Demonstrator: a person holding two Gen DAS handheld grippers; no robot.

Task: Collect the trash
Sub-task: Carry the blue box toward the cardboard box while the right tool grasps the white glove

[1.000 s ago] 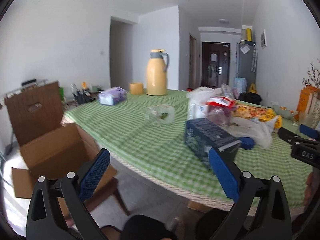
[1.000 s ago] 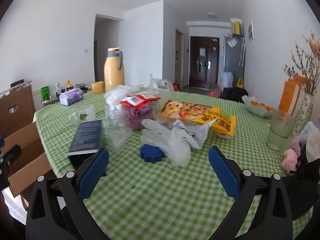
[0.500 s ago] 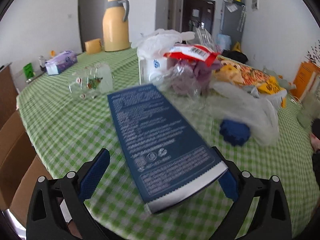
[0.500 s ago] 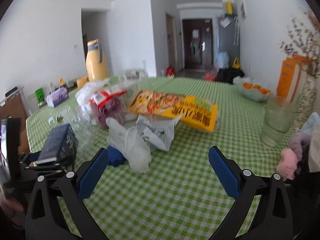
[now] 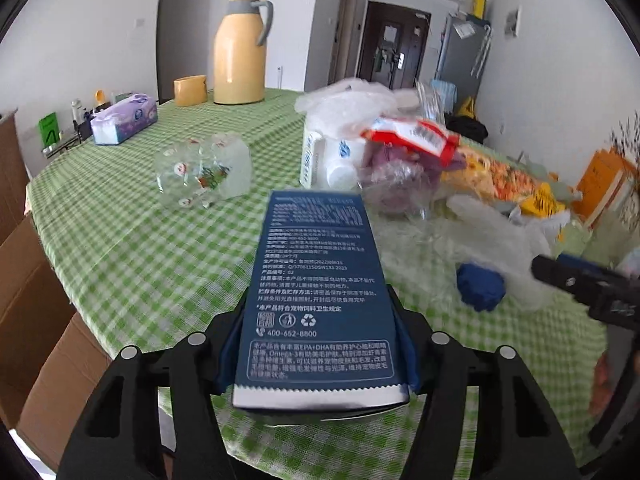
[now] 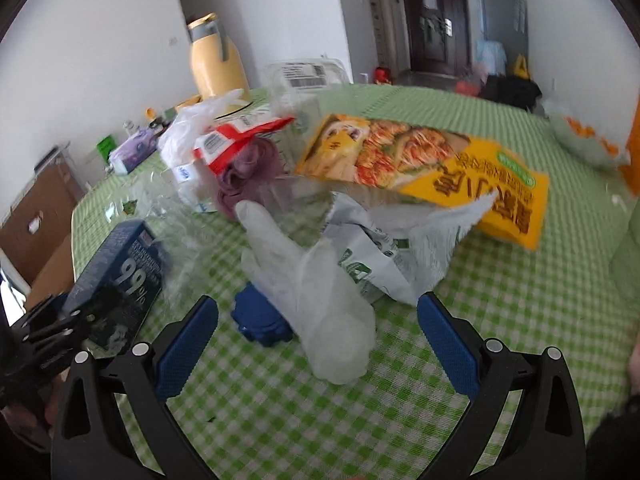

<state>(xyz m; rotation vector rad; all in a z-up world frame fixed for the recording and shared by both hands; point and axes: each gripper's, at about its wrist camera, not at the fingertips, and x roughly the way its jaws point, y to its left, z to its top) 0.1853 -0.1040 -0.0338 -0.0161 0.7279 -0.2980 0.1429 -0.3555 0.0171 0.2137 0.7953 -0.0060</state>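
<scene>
My left gripper (image 5: 318, 344) is shut on a dark blue carton (image 5: 320, 292) with white print, at the near edge of the green checked table (image 5: 132, 248). The carton (image 6: 120, 276) and left gripper also show at the left of the right wrist view. My right gripper (image 6: 318, 334) is open and empty, just in front of a crumpled clear plastic glove (image 6: 316, 284) and a blue lid (image 6: 260, 320). Behind them lie a white-green plastic bag (image 6: 380, 248), a yellow noodle packet (image 6: 436, 168), a red-white wrapper (image 6: 236, 140) and purple trash in clear plastic (image 6: 248, 168).
An open cardboard box (image 5: 32, 312) stands on the floor left of the table. On the table are a clear glass (image 5: 204, 168), a tissue box (image 5: 124, 118), a yellow thermos (image 5: 240, 48), a yellow cup (image 5: 190, 90) and a white carton (image 5: 316, 156).
My left gripper has closed onto the blue carton that lay between its open jaws. My right gripper has moved forward towards the plastic glove and blue lid, still open.
</scene>
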